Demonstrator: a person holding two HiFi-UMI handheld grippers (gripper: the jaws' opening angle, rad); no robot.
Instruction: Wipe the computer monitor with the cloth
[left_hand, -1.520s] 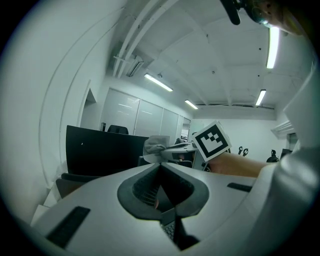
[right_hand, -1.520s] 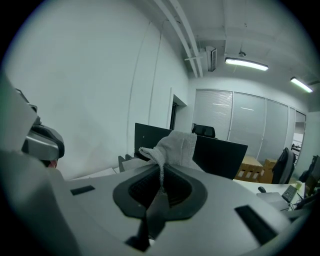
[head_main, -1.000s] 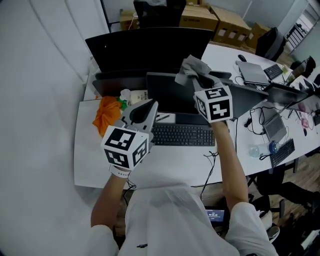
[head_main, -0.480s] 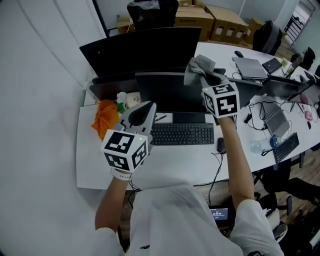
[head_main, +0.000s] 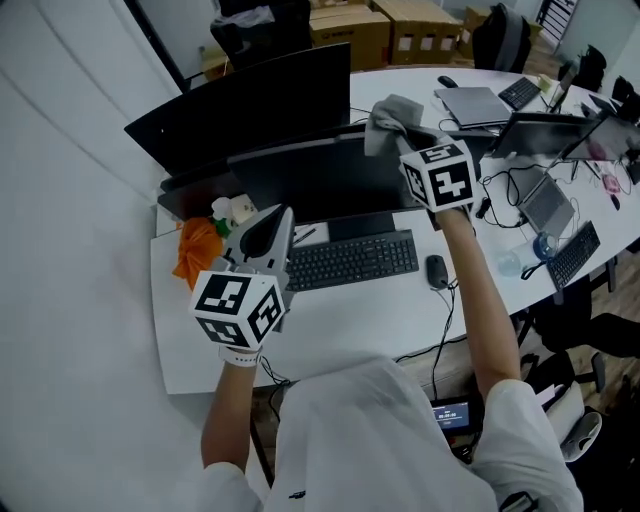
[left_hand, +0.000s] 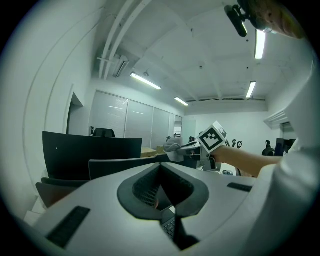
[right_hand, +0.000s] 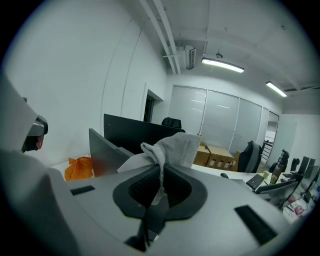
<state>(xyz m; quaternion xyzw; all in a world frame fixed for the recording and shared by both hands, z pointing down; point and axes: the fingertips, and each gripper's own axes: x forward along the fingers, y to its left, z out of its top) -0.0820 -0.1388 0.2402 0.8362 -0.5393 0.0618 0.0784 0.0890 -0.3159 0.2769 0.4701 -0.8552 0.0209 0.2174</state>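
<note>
Cloth (head_main: 392, 118): grey, bunched, pinched in the right gripper (head_main: 404, 138). In the right gripper view the jaws are closed on a fold of it (right_hand: 172, 145), and the rest of it puffs up above the jaw tips. From the head view the cloth sits at the top edge of the monitor (head_main: 320, 180), toward that edge's right end. I cannot tell whether it actually touches the screen.

Monitor: dark, off, standing at the back of the desk (head_main: 350, 320). A second monitor (head_main: 250, 105), also dark, stands just behind it and a little to the left.

Right gripper: arm stretched forward over the desk, with the marker cube facing up toward my head camera.

Left gripper (head_main: 272, 225): held above the left part of the desk, well apart from the cloth. In its own view the jaws are together (left_hand: 161, 192) with nothing between them. That same view shows the right gripper and the cloth (left_hand: 172, 148) off in the distance, at the monitor's top edge.

Around: a keyboard (head_main: 352, 260) lies in front of the monitor, with a mouse (head_main: 436, 271) just to its right. A crumpled orange item (head_main: 197, 248) lies at the desk's left end, near the left gripper. Cardboard boxes (head_main: 400, 25) stand beyond the desk.
</note>
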